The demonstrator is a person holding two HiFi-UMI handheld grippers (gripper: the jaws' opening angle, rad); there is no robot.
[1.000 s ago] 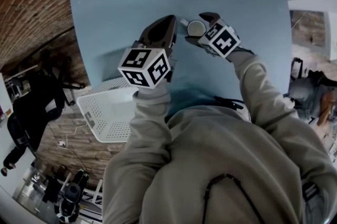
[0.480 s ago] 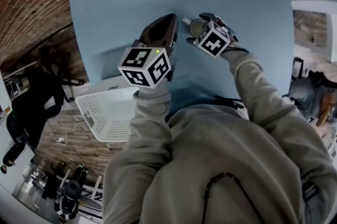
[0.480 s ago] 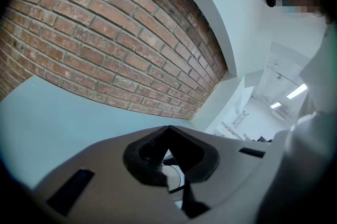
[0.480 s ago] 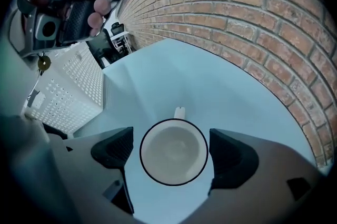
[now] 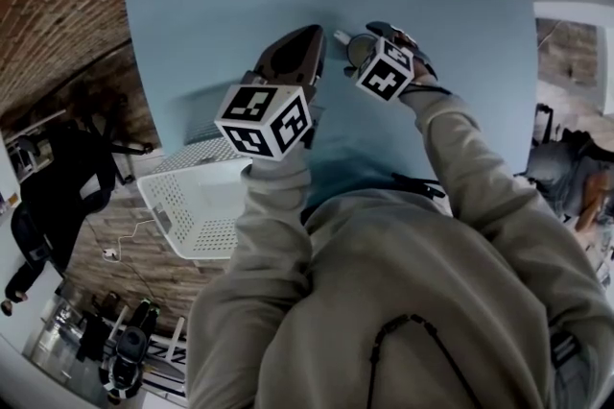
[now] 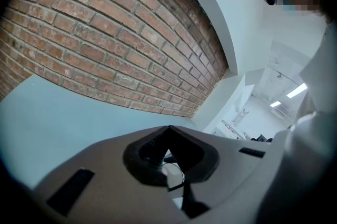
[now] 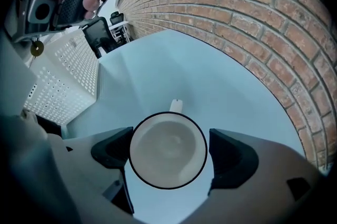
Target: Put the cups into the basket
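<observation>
A white cup [image 7: 168, 149] with a dark rim stands upright on the light blue table [image 7: 174, 75], its handle pointing away from me. My right gripper [image 7: 169, 153] is open around it, one pad on each side of the rim, with a narrow gap at the right pad. In the head view the cup [image 5: 357, 45] shows just beyond the right gripper [image 5: 366, 54]. My left gripper [image 5: 305, 40] hovers beside it to the left, jaws shut to a point with nothing in them. The white perforated basket [image 5: 197, 205] sits off the table's near left edge.
The basket [image 7: 58, 81] also shows at the left of the right gripper view, below table level. A brick wall [image 7: 253, 18] runs along the table's far side. A dark chair [image 5: 58, 177] and gear stand on the floor at the left.
My right gripper has shifted a little left and turned, settling around the cup. The left gripper and basket have stayed put.
</observation>
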